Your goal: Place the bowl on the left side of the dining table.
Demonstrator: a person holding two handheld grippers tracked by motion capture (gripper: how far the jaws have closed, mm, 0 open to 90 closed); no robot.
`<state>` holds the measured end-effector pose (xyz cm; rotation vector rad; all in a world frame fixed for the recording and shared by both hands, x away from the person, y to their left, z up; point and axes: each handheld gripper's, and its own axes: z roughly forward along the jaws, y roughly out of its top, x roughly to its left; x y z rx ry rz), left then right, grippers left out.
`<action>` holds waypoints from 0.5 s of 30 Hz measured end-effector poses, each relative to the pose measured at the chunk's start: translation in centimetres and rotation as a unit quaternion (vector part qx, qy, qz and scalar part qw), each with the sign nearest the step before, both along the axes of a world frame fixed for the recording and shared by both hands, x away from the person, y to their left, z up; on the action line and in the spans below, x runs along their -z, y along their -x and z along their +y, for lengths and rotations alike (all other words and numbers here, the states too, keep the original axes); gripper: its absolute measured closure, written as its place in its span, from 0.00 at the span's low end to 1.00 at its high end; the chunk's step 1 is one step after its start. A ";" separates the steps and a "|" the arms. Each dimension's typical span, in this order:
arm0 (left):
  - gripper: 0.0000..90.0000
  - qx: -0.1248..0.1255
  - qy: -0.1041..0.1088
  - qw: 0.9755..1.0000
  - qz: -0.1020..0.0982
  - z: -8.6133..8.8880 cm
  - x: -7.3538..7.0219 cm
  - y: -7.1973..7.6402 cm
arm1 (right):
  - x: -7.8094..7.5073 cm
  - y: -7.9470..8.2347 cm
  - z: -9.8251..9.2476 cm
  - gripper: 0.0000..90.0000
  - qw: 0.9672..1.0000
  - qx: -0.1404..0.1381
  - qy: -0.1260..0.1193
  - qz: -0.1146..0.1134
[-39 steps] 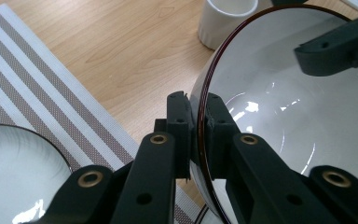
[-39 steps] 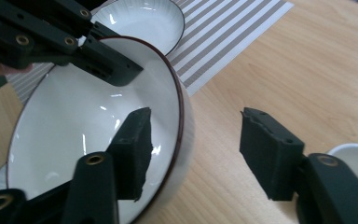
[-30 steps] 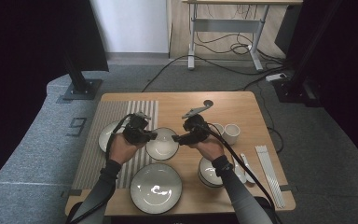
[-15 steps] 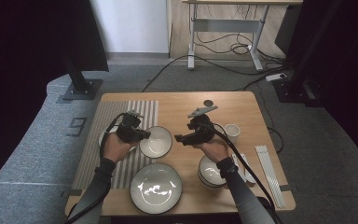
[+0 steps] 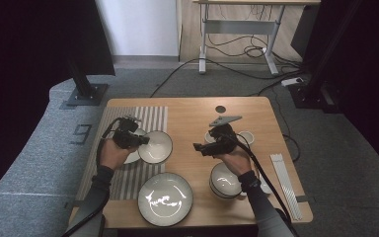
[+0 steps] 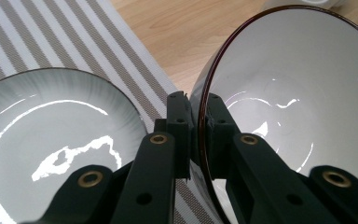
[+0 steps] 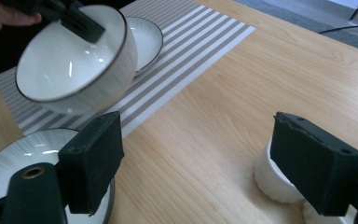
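Note:
A white bowl with a dark rim hangs tilted above the edge of the striped placemat. My left gripper is shut on its near rim; in the left gripper view the jaws pinch the bowl wall. My right gripper stands over bare wood to the bowl's right, apart from it. Its jaws have just been opening and stand wide, with nothing between them. From the right gripper view the held bowl sits up left.
A ribbed plate lies on the mat under my left hand. A larger plate sits at the front edge, stacked bowls under my right wrist. Small white cups stand at right, chopsticks beyond.
The left gripper has carried the bowl leftward onto the mat's edge. The right gripper, close against the bowl before, has drawn away to the right with its jaws wider.

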<state>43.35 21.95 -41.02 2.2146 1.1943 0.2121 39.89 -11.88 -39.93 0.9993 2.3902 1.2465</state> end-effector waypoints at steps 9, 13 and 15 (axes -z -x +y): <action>0.93 -0.022 0.002 1.000 0.003 1.8 -0.5 -0.4 | 1.0 1.2 -1.6 0.15 1.000 0.010 0.013 -0.007; 0.93 -0.031 0.004 1.000 0.004 2.4 -0.6 -0.6 | 1.1 1.8 -2.7 0.14 1.000 0.022 0.012 -0.014; 0.93 -0.034 0.004 0.999 0.005 2.8 -0.6 -0.7 | 1.1 2.0 -3.2 0.14 0.999 0.028 0.014 -0.019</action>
